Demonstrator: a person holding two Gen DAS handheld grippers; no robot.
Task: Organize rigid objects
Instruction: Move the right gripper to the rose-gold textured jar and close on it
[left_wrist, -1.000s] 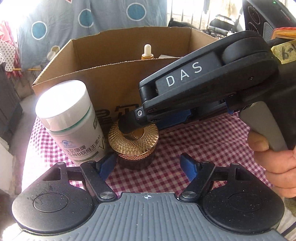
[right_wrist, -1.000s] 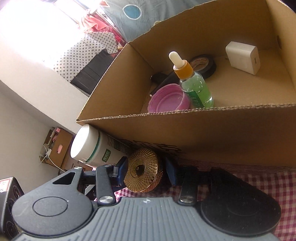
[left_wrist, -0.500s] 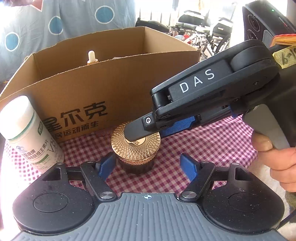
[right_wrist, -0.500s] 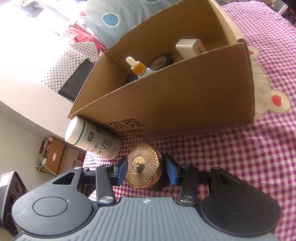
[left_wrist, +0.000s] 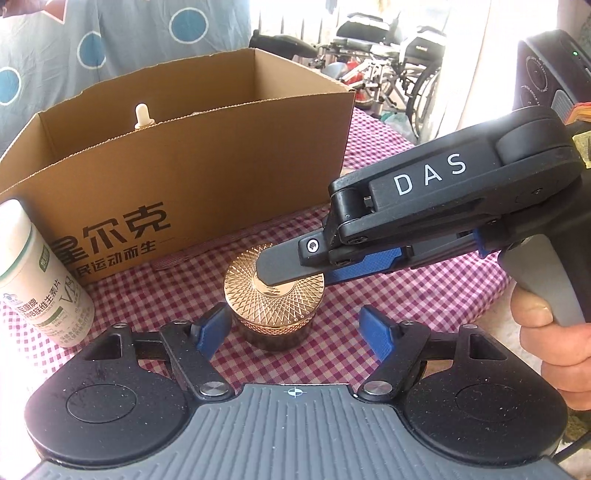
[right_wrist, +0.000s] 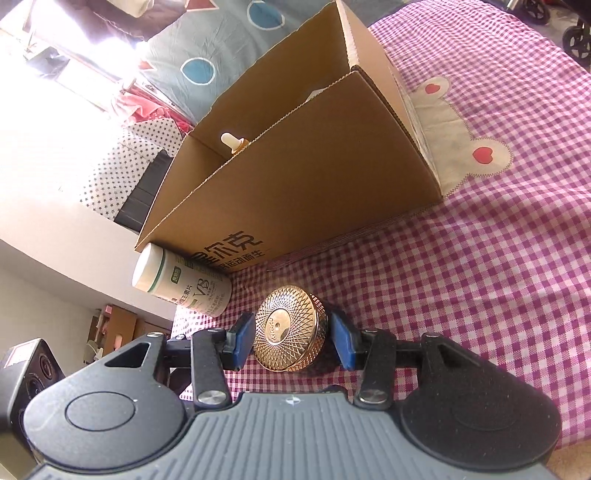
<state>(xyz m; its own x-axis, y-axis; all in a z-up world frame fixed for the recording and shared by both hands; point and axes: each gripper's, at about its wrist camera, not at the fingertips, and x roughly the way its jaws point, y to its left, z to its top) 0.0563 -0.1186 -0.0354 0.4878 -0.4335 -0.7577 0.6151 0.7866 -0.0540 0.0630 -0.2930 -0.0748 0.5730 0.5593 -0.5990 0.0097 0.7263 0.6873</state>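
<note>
A jar with a gold patterned lid stands on the pink checked cloth, in front of an open cardboard box. My right gripper reaches in from the right and is shut on the jar's lid, a blue pad on each side. My left gripper is open just in front of the jar, its left pad close to the jar without touching. A white supplement bottle stands against the box's left front corner. A dropper bottle's tip shows above the box wall.
A person's hand holds the right gripper's handle. Parked bicycles stand beyond the table's far edge. A cloth patch with red hearts lies beside the box's right wall. More checked cloth stretches to the right of the box.
The jar has come away from the box's front wall, held in the right gripper, which has rolled. Both cameras have pulled back, and the box's inside has dropped out of the right view.
</note>
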